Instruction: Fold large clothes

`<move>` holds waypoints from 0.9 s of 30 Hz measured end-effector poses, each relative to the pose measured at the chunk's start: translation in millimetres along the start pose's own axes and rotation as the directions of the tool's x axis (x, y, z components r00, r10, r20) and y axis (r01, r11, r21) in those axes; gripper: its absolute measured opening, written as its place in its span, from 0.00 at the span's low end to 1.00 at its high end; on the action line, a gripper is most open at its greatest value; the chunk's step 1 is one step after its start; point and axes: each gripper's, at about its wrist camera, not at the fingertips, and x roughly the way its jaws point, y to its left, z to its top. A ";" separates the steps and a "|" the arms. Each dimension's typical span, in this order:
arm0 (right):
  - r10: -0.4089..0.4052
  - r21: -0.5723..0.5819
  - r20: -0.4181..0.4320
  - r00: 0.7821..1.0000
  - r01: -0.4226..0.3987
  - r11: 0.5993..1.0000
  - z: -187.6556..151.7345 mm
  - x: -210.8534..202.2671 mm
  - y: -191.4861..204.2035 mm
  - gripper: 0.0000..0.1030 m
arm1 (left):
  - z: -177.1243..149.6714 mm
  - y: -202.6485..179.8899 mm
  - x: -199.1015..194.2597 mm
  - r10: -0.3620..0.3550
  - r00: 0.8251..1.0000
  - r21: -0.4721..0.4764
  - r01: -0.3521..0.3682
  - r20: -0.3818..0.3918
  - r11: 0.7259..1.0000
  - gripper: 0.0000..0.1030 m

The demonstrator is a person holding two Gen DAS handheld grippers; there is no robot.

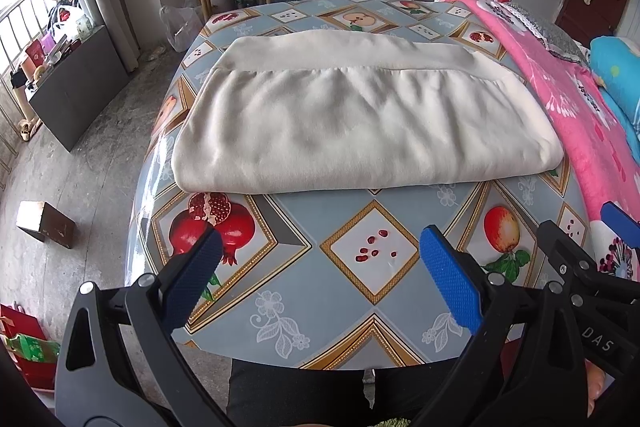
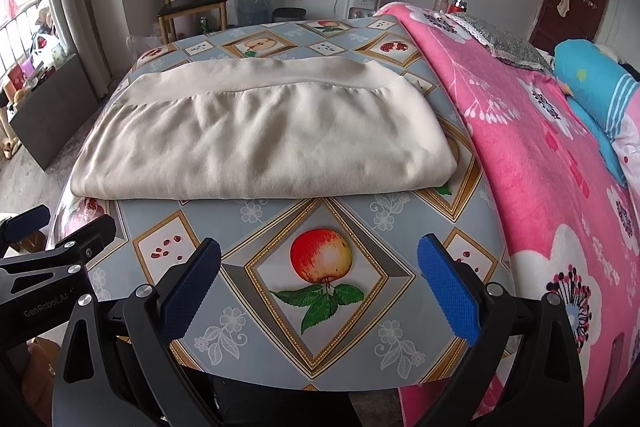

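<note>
A cream-coloured garment [image 1: 360, 119] lies folded into a wide, flat rectangle on the far half of the surface [image 1: 352, 291]. Its smooth ribbed band runs along the far edge, with gathered, lightly wrinkled fabric below it. The near edge is a rounded fold; the right end sits just beside the pink blanket [image 1: 560, 99].

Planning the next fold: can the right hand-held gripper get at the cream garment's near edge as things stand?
Probably yes. The right hand-held gripper is open, and only bare tablecloth lies between it and the cream garment; nothing blocks the near edge.
</note>
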 end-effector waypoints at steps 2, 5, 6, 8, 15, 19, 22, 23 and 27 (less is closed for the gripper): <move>0.000 -0.001 0.000 1.000 0.000 1.000 0.2 0.0 0.7 0.93 | 0.2 0.3 -0.1 0.001 1.000 0.000 -0.001 0.001 1.000 0.93; -0.001 -0.003 0.002 1.000 0.001 1.000 0.6 -0.3 0.9 0.93 | -0.3 -0.5 -0.2 0.000 1.000 -0.001 0.000 0.001 1.000 0.93; -0.002 -0.004 0.003 1.000 0.002 1.000 1.1 -0.7 1.2 0.93 | -0.1 -0.2 -0.3 0.000 1.000 0.000 0.000 0.002 1.000 0.93; -0.005 -0.007 0.003 1.000 0.005 1.000 1.0 -0.6 0.0 0.93 | -0.8 -1.0 -0.3 0.000 1.000 -0.001 0.000 0.002 1.000 0.93; -0.005 -0.008 0.003 1.000 0.005 1.000 1.7 -1.0 0.9 0.93 | -0.9 -1.4 0.0 -0.001 1.000 0.000 0.001 0.002 1.000 0.93; -0.005 -0.009 0.002 1.000 0.005 1.000 1.5 -0.9 1.9 0.93 | -0.4 -0.4 0.0 -0.001 1.000 -0.001 0.001 0.002 1.000 0.93; -0.005 -0.007 0.002 1.000 0.005 1.000 1.3 -0.9 2.3 0.93 | -1.1 -1.4 0.0 -0.002 1.000 -0.002 0.002 0.002 1.000 0.93; -0.005 -0.007 0.001 1.000 0.005 1.000 1.2 -0.8 1.0 0.93 | -1.3 -2.0 0.1 -0.001 1.000 -0.001 0.001 0.002 1.000 0.93; -0.001 -0.011 -0.002 1.000 0.001 1.000 3.2 -1.1 0.5 0.93 | -0.5 -1.5 -0.2 -0.001 1.000 -0.001 0.001 0.001 1.000 0.93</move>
